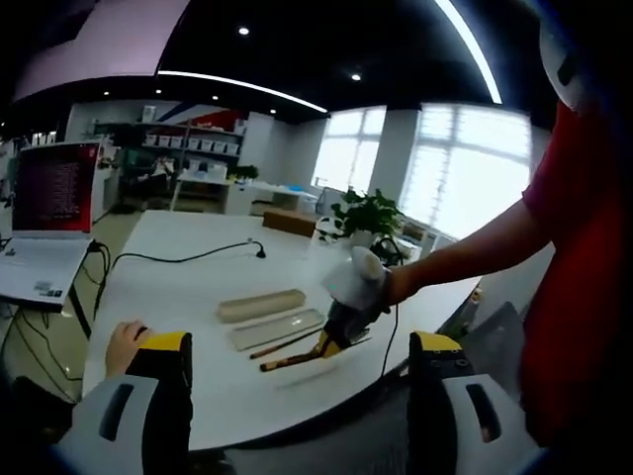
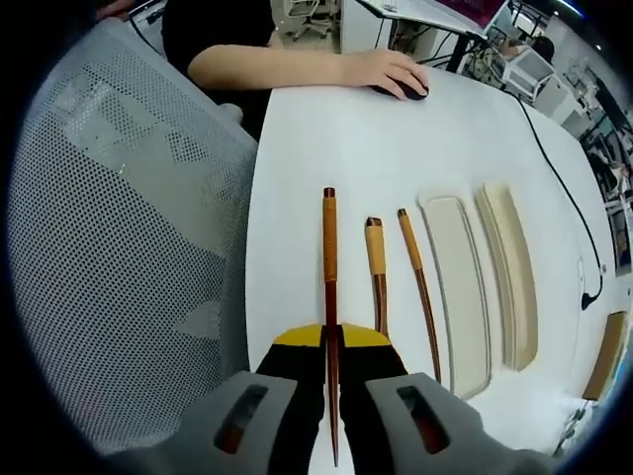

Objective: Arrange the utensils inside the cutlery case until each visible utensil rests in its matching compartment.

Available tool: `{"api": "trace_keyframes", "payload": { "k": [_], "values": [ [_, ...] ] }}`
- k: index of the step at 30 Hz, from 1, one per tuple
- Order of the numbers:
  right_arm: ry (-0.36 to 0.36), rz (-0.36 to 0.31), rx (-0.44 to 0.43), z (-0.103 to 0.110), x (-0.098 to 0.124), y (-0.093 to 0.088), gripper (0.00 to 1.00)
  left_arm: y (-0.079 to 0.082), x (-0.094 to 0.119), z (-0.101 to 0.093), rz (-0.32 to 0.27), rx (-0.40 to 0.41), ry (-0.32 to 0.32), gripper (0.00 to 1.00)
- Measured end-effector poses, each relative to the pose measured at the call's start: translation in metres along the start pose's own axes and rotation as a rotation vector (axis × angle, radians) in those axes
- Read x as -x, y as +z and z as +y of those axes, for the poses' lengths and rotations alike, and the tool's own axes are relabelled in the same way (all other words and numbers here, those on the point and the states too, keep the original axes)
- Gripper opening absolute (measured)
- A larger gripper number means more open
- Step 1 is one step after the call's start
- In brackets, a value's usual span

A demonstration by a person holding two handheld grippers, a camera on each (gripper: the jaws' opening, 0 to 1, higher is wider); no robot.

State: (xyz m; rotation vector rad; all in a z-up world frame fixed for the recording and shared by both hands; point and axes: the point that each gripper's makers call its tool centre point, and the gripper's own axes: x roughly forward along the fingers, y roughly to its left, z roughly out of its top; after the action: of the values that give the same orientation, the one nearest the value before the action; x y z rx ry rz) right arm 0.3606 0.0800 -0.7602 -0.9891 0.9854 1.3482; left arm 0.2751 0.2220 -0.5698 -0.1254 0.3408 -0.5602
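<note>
White worktop [image 2: 336, 148] carries three brown utensils side by side. The right claw [image 2: 331, 361] is clamped on the leftmost utensil [image 2: 329, 247], which runs between its jaws. Beside it lie a second utensil [image 2: 376, 259] and a third [image 2: 415, 267], then the flat case tray [image 2: 457, 287] and its beige lid [image 2: 512, 272]. The left claw [image 1: 302, 396] stands apart, gripping nothing, back from the case. No writing is readable. A person's hand [image 2: 386, 69] rests on a mouse.

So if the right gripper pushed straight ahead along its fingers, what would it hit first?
Nothing close: the right gripper, shut on a utensil, points over bare table; the person's hand seems first, though depth is unclear.
</note>
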Motion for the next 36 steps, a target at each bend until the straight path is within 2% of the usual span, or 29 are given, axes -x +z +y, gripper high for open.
{"api": "trace_keyframes", "payload": {
  "k": [3,7,10,13,17,23,27,36],
  "values": [
    [-0.003,0.000,0.007,0.000,0.004,0.000,0.00,-0.001,0.000,0.001,0.010,-0.028,0.003,0.89],
    [-0.003,-0.014,0.012,-0.002,0.009,0.002,0.00,-0.002,-0.002,0.004,0.010,-0.029,0.005,0.89],
    [0.002,-0.013,0.017,-0.005,0.012,0.001,0.00,-0.003,-0.003,0.009,0.010,-0.008,0.036,0.89],
    [-0.006,-0.021,0.029,-0.012,0.019,0.003,0.00,-0.002,-0.007,0.006,-0.003,0.019,0.022,0.89],
    [-0.002,-0.042,0.010,-0.018,0.026,0.008,0.00,-0.004,-0.011,0.002,0.031,-0.023,0.015,0.89],
    [-0.011,-0.039,0.027,-0.026,0.035,0.013,0.00,-0.001,-0.014,0.005,0.021,0.001,0.018,0.89],
    [-0.011,-0.046,0.042,-0.030,0.041,0.016,0.00,0.000,-0.017,0.004,0.032,-0.021,0.012,0.89],
    [-0.026,-0.048,0.037,-0.043,0.051,0.019,0.00,-0.002,-0.016,0.005,0.044,-0.016,0.008,0.89]
  ]
}}
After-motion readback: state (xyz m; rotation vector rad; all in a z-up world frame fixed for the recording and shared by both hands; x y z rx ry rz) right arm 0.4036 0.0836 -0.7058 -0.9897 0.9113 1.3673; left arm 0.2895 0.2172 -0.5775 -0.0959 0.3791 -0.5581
